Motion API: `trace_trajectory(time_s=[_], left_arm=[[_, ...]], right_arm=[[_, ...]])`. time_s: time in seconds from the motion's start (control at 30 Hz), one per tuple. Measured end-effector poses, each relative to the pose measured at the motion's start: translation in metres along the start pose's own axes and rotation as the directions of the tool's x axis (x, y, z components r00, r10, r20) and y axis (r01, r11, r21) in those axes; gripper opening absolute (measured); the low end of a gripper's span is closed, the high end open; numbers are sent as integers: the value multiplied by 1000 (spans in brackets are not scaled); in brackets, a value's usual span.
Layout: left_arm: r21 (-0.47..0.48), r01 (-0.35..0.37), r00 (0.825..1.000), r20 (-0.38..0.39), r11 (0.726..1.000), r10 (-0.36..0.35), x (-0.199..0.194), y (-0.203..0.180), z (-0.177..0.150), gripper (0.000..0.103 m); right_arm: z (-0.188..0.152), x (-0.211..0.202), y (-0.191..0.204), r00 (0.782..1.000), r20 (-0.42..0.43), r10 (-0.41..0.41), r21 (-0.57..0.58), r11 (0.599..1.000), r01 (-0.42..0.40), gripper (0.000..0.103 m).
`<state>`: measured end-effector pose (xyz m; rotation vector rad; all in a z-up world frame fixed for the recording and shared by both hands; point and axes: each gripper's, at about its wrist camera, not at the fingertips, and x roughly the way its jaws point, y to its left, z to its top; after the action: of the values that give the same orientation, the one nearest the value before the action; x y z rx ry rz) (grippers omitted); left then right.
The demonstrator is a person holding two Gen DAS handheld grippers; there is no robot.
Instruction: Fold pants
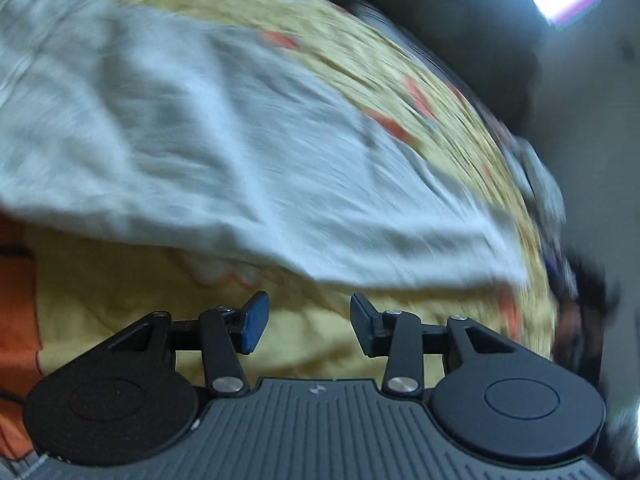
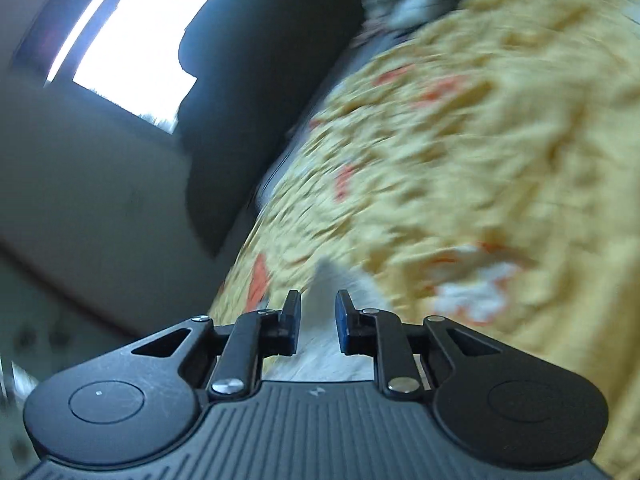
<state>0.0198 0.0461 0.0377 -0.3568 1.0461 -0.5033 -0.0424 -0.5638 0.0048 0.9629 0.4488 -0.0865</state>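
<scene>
With the left tongs point(image 1: 309, 325) gaping empty short of the pale pants point(image 1: 208, 152) and the right tongs point(image 2: 318, 322) parted around a corner, loose cloth is risking slipping unfolded onto the bed point(image 2: 500, 140).

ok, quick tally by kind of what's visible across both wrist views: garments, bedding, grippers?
Pale grey pants: 1, lying on the bedspread; a bit of the fabric also shows between the right gripper's fingers, pads apart
Yellow bedspread with orange print: 1
Grippers: 2, left gripper with nothing between its pads, right gripper
Total: 4
</scene>
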Motion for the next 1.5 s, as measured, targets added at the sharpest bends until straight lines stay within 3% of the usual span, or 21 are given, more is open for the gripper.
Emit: trace_trajectory(time_s=[0.07, 0.13, 0.2, 0.23, 0.37, 0.47, 0.5, 0.53, 0.67, 0.77, 0.87, 1.03, 1.13, 1.23, 1.37, 1.4, 1.43, 1.5], left_arm=[[113, -1, 1000, 25, 994, -1, -4, -22, -2, 48], [189, -4, 997, 73, 982, -10, -8, -38, -6, 50], [212, -3, 992, 122, 977, -24, -5, -47, -4, 52], [218, -3, 988, 153, 976, -31, -3, -51, -4, 54], [282, -128, 958, 282, 951, 45, 16, -63, -6, 63], [319, -185, 951, 297, 929, 87, 33, -64, 0, 63], [325, -191, 952, 291, 926, 94, 39, -63, 3, 64], [327, -203, 952, 285, 923, 108, 46, -62, 6, 64], [303, -238, 956, 243, 923, 166, 75, -52, 21, 64], [291, -249, 954, 237, 924, 183, 84, -48, 24, 65], [307, -258, 953, 238, 916, 189, 83, -50, 24, 65], [323, -251, 947, 277, 913, 162, 55, -56, 44, 68], [316, -296, 922, 343, 902, 182, 36, -49, 78, 78], [283, -337, 899, 380, 898, 218, 25, -34, 119, 80], [250, -285, 925, 326, 925, 197, 33, 2, 174, 85], [249, -292, 928, 309, 923, 210, 41, 12, 187, 84], [257, -309, 930, 285, 915, 234, 50, 23, 198, 82], [280, -350, 929, 230, 894, 291, 71, 43, 215, 79]], right_arm=[[8, 38, 33, 995, -63, -80, -200, 978, 66, 38], [13, 64, 52, 982, -43, -185, -403, 902, 152, 51], [19, 82, 57, 965, -15, -261, -551, 808, 210, 53], [24, 89, 56, 965, -19, -263, -579, 790, 204, 53], [35, 118, 39, 963, -177, -204, -543, 836, 77, 54], [33, 130, 31, 955, -204, -215, -537, 841, 75, 51], [34, 133, 26, 950, -239, -203, -514, 856, 54, 28], [35, 134, 21, 946, -270, -177, -481, 876, 26, 16], [41, 124, 10, 963, -237, -128, -414, 910, 19, 9], [55, 109, -6, 982, -183, -38, -268, 963, -13, 7], [50, 113, -13, 977, -204, -59, -258, 966, 5, 7], [50, 112, -21, 984, -166, -66, -176, 984, 36, 24], [53, 93, -16, 995, -56, -82, -125, 989, 74, 24], [45, 72, 4, 999, 13, -47, -137, 989, 48, 26], [16, 57, 40, 994, -58, 93, -195, 975, -102, 29], [6, 57, 47, 991, -77, 106, -198, 973, -120, 38], [-3, 57, 52, 989, -96, 115, -202, 970, -133, 54], [-24, 56, 64, 979, -150, 135, -225, 960, -167, 70]])
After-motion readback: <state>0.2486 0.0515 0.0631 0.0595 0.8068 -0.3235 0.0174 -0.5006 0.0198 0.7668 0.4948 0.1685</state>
